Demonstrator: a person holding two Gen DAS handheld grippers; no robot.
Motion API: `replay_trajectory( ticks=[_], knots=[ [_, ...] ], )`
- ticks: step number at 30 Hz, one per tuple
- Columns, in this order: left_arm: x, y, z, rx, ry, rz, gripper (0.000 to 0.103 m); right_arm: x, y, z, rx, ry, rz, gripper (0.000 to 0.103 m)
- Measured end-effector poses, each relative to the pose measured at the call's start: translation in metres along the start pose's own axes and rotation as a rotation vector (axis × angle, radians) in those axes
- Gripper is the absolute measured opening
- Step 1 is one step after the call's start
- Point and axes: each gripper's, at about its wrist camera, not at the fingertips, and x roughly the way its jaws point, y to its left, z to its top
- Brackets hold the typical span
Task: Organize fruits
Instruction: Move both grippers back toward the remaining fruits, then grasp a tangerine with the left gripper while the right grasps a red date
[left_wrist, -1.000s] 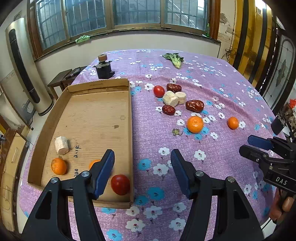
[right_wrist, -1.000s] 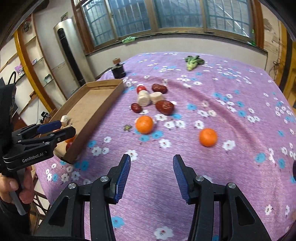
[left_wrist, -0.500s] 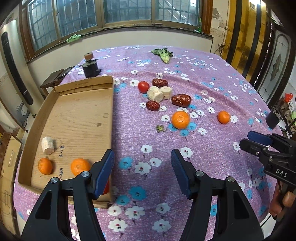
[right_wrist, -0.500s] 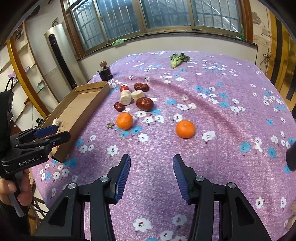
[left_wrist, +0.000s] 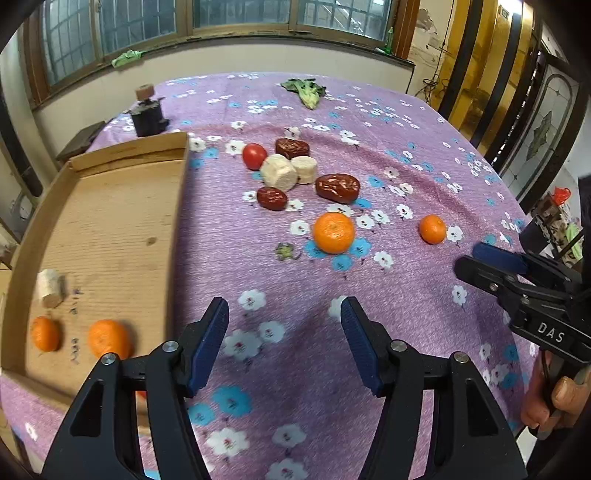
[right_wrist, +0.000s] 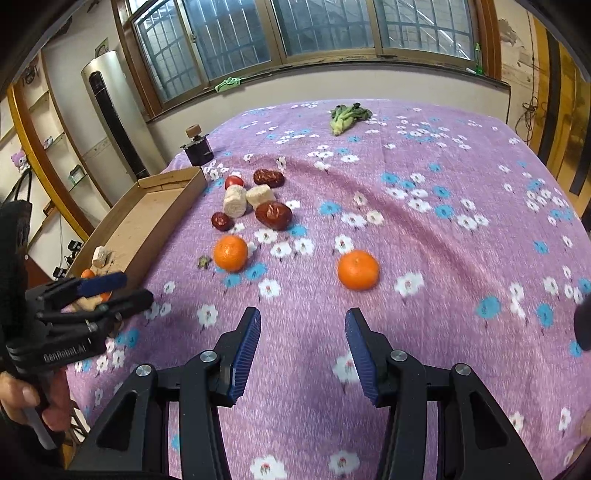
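A cardboard tray (left_wrist: 110, 229) lies at the left with two oranges (left_wrist: 109, 338) and a pale chunk (left_wrist: 50, 288) in it. On the purple cloth lie a big orange (left_wrist: 333, 232), a small orange (left_wrist: 432, 229), a tomato (left_wrist: 254, 156), dark red dates (left_wrist: 338, 187) and two pale chunks (left_wrist: 279, 171). My left gripper (left_wrist: 284, 332) is open and empty, above the cloth beside the tray's near corner. My right gripper (right_wrist: 303, 343) is open and empty, short of an orange (right_wrist: 358, 269). The other orange (right_wrist: 231, 253) lies further left.
A leafy green vegetable (left_wrist: 306, 90) lies at the far side of the table. A small dark grinder-like object (left_wrist: 147, 114) stands behind the tray. The table edge runs along the right, with furniture beyond it.
My left gripper has moved right, off the tray and over the cloth; the red fruit in the tray is now mostly hidden. My right gripper has come closer to the nearer orange.
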Motion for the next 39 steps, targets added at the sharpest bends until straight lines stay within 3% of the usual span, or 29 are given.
replay_trajectory(
  ticks=[13, 16, 18, 19, 22, 27, 28, 29, 30, 39],
  knots=[
    [0.069, -0.024, 0.046, -0.005, 0.066, -0.083, 0.062, 0.043, 0.001, 0.055, -0.042, 0.014, 0.047, 0.05],
    [0.081, -0.028, 0.052, 0.016, 0.063, -0.072, 0.059, 0.056, 0.0, 0.065, -0.057, 0.032, 0.058, 0.05],
    [0.079, -0.025, 0.051, 0.028, 0.049, -0.079, 0.036, 0.066, 0.001, 0.071, -0.069, 0.046, 0.07, 0.05],
    [0.075, -0.022, 0.049, 0.029, 0.051, -0.116, 0.033, 0.072, 0.003, 0.073, -0.078, 0.055, 0.076, 0.05],
    [0.065, -0.016, 0.041, 0.061, 0.038, -0.062, 0.033, 0.09, 0.013, 0.08, -0.109, 0.079, 0.09, 0.05],
    [0.049, 0.005, 0.031, 0.017, 0.042, -0.095, 0.033, 0.121, 0.031, 0.085, -0.171, 0.102, 0.068, 0.048],
    [0.044, 0.008, 0.03, 0.014, 0.037, -0.093, 0.033, 0.127, 0.033, 0.083, -0.182, 0.114, 0.054, 0.046],
    [0.042, 0.011, 0.029, 0.01, 0.032, -0.094, 0.033, 0.132, 0.035, 0.081, -0.19, 0.126, 0.037, 0.034],
    [0.038, 0.013, 0.03, 0.004, 0.025, -0.095, 0.033, 0.133, 0.036, 0.079, -0.194, 0.128, 0.022, 0.034],
    [0.011, 0.024, 0.026, -0.002, -0.025, -0.074, 0.033, 0.082, 0.049, 0.063, -0.171, 0.058, 0.052, 0.034]
  ],
)
